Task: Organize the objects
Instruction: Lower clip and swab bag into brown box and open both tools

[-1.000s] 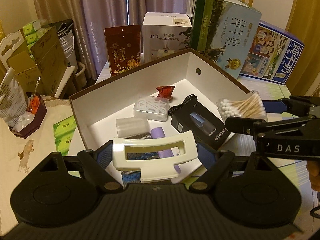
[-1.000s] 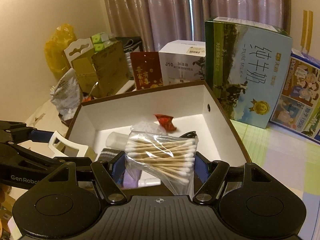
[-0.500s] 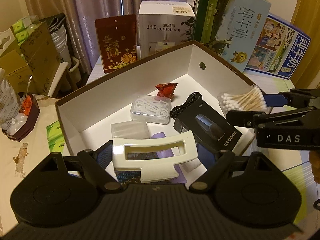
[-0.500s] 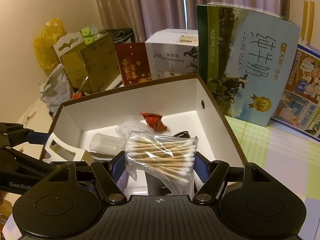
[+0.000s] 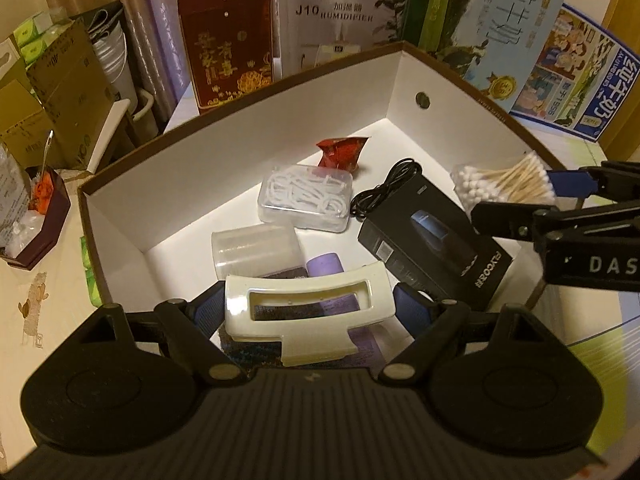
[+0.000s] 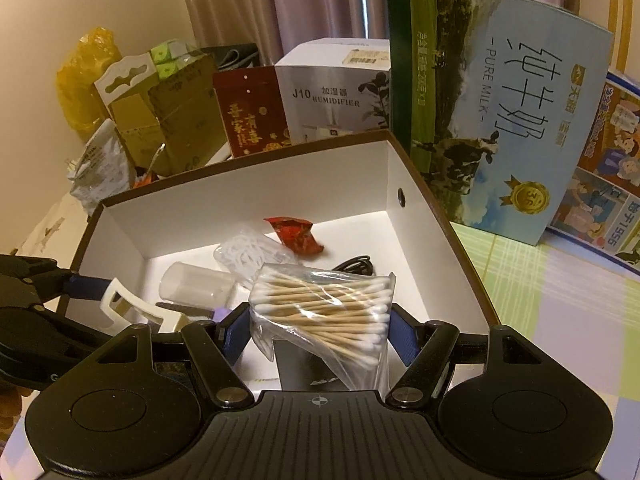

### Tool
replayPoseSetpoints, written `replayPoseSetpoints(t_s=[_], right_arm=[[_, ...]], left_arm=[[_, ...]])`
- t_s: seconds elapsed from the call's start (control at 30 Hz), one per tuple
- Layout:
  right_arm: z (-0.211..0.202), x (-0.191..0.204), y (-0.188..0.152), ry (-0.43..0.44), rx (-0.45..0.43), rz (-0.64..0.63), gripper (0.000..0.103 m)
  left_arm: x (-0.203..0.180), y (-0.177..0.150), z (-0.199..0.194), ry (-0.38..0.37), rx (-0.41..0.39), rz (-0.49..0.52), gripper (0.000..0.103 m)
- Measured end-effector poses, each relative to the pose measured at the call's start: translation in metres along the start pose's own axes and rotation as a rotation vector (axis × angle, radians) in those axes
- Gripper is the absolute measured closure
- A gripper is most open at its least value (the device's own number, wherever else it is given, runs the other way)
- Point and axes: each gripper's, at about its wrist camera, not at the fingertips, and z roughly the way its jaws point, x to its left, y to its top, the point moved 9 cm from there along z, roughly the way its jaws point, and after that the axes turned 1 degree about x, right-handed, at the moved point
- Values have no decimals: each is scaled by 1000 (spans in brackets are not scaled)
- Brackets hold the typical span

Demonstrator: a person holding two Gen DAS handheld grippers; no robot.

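Note:
A brown-rimmed white storage box point(image 5: 248, 120) point(image 6: 240, 196) fills both views. My left gripper point(image 5: 308, 304) is shut on a cream plastic clip point(image 5: 304, 312) point(image 6: 132, 308), held over the box's near end. My right gripper point(image 6: 320, 320) is shut on a clear bag of cotton swabs point(image 6: 324, 308) point(image 5: 504, 184), held over the box's right side. Inside lie a red wrapper point(image 5: 342, 152) point(image 6: 296, 234), a clear case of floss picks point(image 5: 306, 196), a clear cup on its side point(image 5: 256, 248), a black product box point(image 5: 436, 248), a black cable point(image 5: 384, 192) and a purple item point(image 5: 326, 266).
Behind the storage box stand a red packet point(image 5: 228, 60), a white humidifier box point(image 5: 340, 20) and tall milk cartons point(image 6: 496, 120). To the left are cardboard boxes point(image 5: 60, 80) and a dark tray of small items point(image 5: 32, 224). A checked cloth point(image 6: 560, 300) covers the table at right.
Both grippers have moved forward and lower over the box, still holding their items. The box's contents have not moved.

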Motion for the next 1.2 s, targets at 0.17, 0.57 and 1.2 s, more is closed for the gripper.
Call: replayPoseSetpoints(t_s=[0.17,0.57,1.2], right_arm=[[5,-2,1,-4,5,1,35],[16,-5,1,-9,17,4,35],[20,-8,5,-2,-25,21,14]], left_arm=[[2,1,10,0,15,2,18],[9,7,13,4,2,-13,8],[20,18,-1,20,-69,-38,1]])
